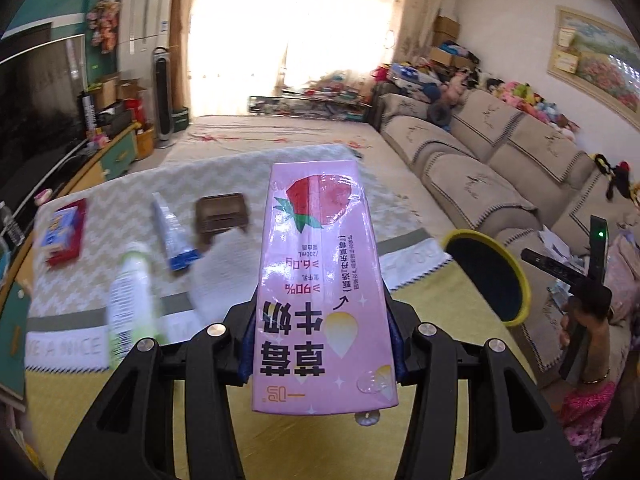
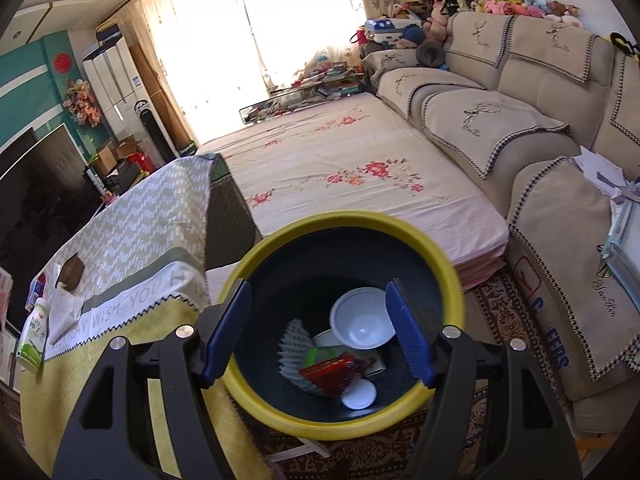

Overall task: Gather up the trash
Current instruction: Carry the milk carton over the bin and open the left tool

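My left gripper (image 1: 322,320) is shut on a pink strawberry-milk carton (image 1: 320,264), its blue pads pressing both sides, lifted above the yellow table. Blurred trash lies on the patterned cloth behind it: a green-and-white bottle (image 1: 130,296), a blue-and-white tube (image 1: 172,236), a brown box (image 1: 220,212), a red-and-blue packet (image 1: 66,232) and a white tissue (image 1: 224,276). My right gripper (image 2: 318,292) hangs open over the yellow-rimmed dark bin (image 2: 444,268), nothing between its pads. Inside the bin lie a white bowl (image 2: 362,318), a white foam net (image 2: 294,344) and a red wrapper (image 2: 332,372).
The bin (image 1: 520,280) stands off the table's right end, beside a beige sofa (image 2: 520,128). A floral mattress (image 2: 340,168) lies beyond the table. A TV (image 1: 36,100) and cabinet line the left wall. A person's hand (image 1: 584,328) shows at the right.
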`<state>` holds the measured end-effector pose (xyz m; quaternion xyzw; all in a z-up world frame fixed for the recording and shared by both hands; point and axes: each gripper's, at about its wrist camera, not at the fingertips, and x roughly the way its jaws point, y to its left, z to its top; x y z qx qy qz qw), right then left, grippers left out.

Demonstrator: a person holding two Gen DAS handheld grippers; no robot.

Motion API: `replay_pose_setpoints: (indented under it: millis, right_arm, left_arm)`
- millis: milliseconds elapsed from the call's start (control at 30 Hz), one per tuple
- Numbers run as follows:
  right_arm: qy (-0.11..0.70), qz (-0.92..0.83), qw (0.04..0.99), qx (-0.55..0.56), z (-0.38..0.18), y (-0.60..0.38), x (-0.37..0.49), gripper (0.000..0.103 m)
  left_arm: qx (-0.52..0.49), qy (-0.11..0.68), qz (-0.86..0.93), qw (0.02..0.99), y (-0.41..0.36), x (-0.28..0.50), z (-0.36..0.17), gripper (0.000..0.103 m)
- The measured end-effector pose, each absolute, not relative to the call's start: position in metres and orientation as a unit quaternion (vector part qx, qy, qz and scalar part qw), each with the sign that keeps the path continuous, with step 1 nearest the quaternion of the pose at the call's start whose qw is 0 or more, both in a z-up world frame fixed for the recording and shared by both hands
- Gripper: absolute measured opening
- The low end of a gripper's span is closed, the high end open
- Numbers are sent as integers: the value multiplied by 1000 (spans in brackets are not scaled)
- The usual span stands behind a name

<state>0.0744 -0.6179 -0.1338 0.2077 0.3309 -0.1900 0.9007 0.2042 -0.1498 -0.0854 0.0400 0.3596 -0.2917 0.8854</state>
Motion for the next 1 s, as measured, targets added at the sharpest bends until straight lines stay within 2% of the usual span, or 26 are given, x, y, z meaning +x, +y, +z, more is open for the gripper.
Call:
replay_pose_setpoints:
  millis: [367,567,600,667,800,1000]
  right_arm:
    - [308,-240,891,233,-136,-674,32,67]
    - [304,-252,886,245,-140,-692,21,69]
    - [303,-253,885,247,-141,-694,20,70]
    - [303,-254,884,250,-144,-696,19,70]
    - [310,-253,881,251,-149,-697,22,70]
    - [324,-233,885,239,-151,-678,39,70]
  left_arm:
    - [142,368,-461,795,-386,187,-107,49]
    - [175,389,-489,761,-477,179,-131,50]
    - [177,391,-488,760,-485,180,-135,58]
    - [174,388,-475,770,-493,182,-139,77]
    - [146,377,-471,784,-480,188,-131,80]
    - [90,331,-445,827,-383,202,-95,87]
